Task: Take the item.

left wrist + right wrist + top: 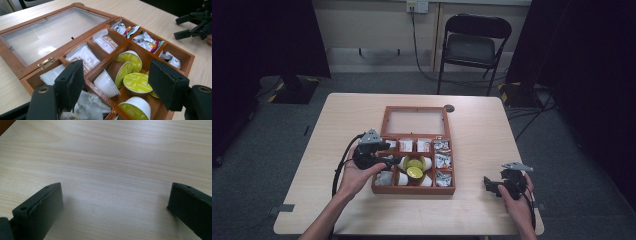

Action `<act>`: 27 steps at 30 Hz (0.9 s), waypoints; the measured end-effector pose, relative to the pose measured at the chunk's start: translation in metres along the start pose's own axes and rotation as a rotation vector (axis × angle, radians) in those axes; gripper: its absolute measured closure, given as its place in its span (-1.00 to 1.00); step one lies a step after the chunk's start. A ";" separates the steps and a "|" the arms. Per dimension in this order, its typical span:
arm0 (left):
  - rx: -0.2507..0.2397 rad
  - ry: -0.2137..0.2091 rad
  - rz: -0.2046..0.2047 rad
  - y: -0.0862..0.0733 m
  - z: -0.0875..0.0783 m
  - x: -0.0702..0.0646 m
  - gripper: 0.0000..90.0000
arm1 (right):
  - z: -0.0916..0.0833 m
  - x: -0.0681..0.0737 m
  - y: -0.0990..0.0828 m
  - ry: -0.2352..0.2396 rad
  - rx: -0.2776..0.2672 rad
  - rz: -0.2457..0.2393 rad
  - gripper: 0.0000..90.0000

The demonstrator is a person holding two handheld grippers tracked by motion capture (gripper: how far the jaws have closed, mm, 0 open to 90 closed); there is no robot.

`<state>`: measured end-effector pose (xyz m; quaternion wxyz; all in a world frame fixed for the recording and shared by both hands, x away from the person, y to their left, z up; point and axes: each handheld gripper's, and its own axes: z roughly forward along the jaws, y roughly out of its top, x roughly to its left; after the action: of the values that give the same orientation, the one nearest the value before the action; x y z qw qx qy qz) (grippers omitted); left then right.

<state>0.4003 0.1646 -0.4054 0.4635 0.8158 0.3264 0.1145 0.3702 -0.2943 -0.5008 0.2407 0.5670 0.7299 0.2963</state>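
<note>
Between left tool's [115, 87] jaws, capsules [136, 82].

Recording studio or lab corner, black curtains [257, 35], grey carpet [377, 82], folding chair [472, 45], lone wooden table [482, 150]

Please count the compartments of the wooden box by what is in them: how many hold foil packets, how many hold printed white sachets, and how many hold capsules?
Foil packets: 3 compartments
Printed white sachets: 2 compartments
Capsules: 1 compartment, the large middle one
Total: 6 compartments
</note>
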 end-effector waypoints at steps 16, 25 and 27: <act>0.028 -0.036 0.010 -0.005 0.020 -0.009 -0.31 | 0.000 0.000 0.000 0.000 0.000 -0.002 -1.00; 0.114 -0.097 0.050 -0.011 0.042 -0.020 -0.20 | 0.000 0.000 0.000 0.000 0.000 -0.001 -1.00; 0.125 -0.107 0.039 -0.013 0.047 -0.021 -0.20 | 0.000 0.000 0.000 0.000 0.000 -0.001 -1.00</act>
<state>0.4019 0.1240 -0.4396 0.4262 0.8542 0.2918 0.0590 0.3702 -0.2944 -0.5008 0.2408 0.5668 0.7301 0.2962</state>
